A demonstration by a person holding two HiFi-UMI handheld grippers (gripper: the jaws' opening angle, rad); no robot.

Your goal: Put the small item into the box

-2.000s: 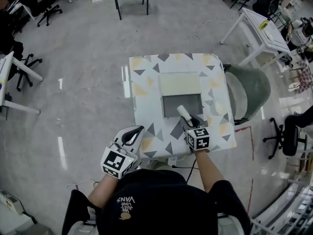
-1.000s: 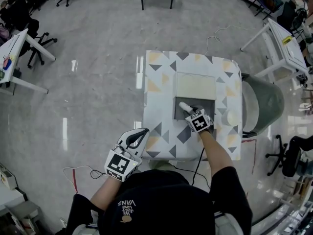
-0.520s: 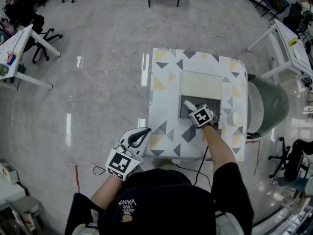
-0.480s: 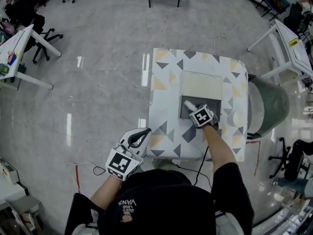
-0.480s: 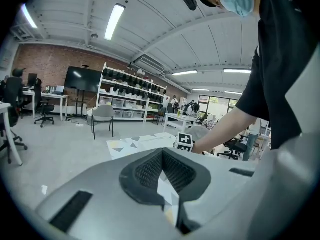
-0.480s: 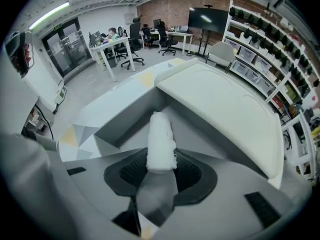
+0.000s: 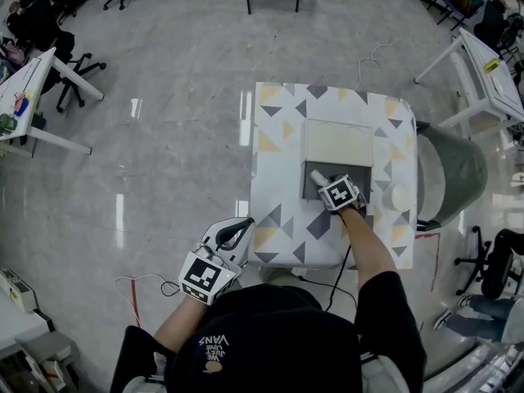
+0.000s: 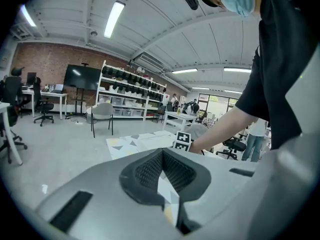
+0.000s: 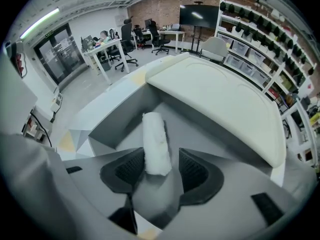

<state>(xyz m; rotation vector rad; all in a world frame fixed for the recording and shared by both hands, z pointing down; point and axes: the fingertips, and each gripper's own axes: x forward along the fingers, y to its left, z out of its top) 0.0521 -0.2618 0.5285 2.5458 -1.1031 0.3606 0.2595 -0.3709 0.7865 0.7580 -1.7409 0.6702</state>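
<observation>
A white roll (image 7: 317,175), the small item, lies inside the open grey box (image 7: 314,188) on the patterned table (image 7: 278,137). The box's cream lid (image 7: 338,144) stands folded back behind it. My right gripper (image 7: 325,184) points steeply down into the box. In the right gripper view the roll (image 9: 155,141) sits between the jaws of the right gripper (image 9: 156,169), which have just been opening. A gap shows beside the roll, and its far end rests on the box floor (image 9: 195,134). My left gripper (image 7: 236,230) hangs off the table's front left corner, its fingertips (image 8: 161,154) together with nothing between them.
A grey-green chair (image 7: 452,170) stands against the table's right side. A small white round thing (image 7: 399,196) sits on the table right of the box. White desks (image 7: 483,64) and office chairs ring the room; a cable (image 7: 139,285) lies on the floor.
My right gripper carried the white roll from the table's front edge forward and down into the grey box. The left gripper stayed where it was.
</observation>
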